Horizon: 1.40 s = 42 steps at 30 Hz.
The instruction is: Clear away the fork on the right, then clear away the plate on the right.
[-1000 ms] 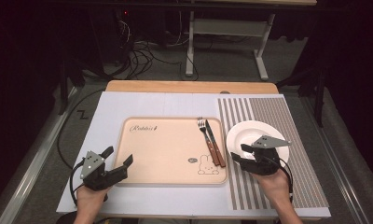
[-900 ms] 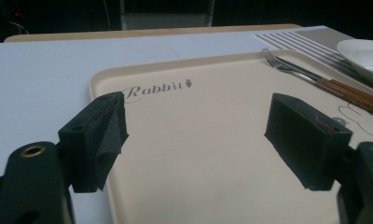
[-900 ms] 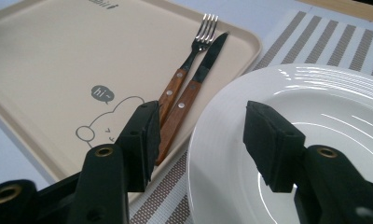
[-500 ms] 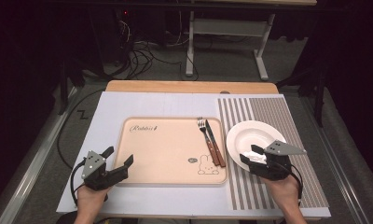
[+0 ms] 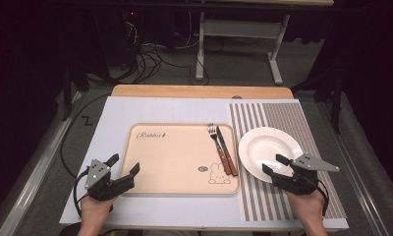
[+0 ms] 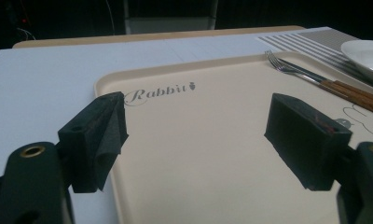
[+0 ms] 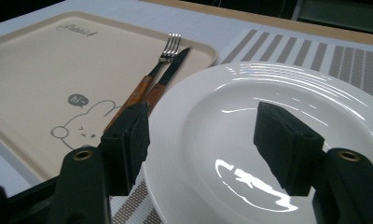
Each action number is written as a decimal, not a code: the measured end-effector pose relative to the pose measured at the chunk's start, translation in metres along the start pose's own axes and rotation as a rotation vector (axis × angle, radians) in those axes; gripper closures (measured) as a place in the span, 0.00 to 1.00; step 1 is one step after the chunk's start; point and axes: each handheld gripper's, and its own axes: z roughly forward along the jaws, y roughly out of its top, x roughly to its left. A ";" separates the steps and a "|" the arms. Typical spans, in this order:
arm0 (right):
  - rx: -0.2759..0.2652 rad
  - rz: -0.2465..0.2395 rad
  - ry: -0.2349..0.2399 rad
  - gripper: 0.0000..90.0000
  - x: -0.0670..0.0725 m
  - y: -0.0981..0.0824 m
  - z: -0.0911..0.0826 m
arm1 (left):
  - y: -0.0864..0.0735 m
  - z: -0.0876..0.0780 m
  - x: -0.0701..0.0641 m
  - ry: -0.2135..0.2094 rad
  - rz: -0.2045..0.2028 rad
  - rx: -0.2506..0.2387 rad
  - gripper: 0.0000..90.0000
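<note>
Right gripper point(image 5: 278, 168) jaws apart over plate point(image 5: 268, 150) near counter's right edge; left gripper point(image 5: 122, 170) jaws apart, empty. Risk: glossy rim slips, striking knife point(image 5: 227, 151).

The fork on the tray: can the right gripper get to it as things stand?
Probably yes. The right gripper is open over the plate's near rim, and the fork lies uncovered just left, though the knife sits close beside it.
</note>
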 end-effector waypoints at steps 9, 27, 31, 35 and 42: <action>-0.030 0.018 -0.009 0.38 -0.005 -0.013 -0.008 | 0.001 0.000 0.000 0.000 -0.005 -0.012 0.23; -0.071 0.107 -0.080 0.36 -0.017 -0.033 -0.026 | 0.001 -0.001 0.000 -0.027 0.011 -0.014 0.24; -0.076 0.114 -0.098 0.35 -0.018 -0.032 -0.028 | 0.001 -0.002 0.000 -0.027 0.007 -0.018 0.24; -0.090 0.158 -0.101 0.32 -0.022 -0.032 -0.027 | 0.001 -0.001 0.000 -0.025 0.005 -0.015 0.24; -0.075 0.168 -0.087 0.33 -0.028 -0.032 -0.024 | 0.001 0.000 0.000 -0.020 0.008 -0.010 0.24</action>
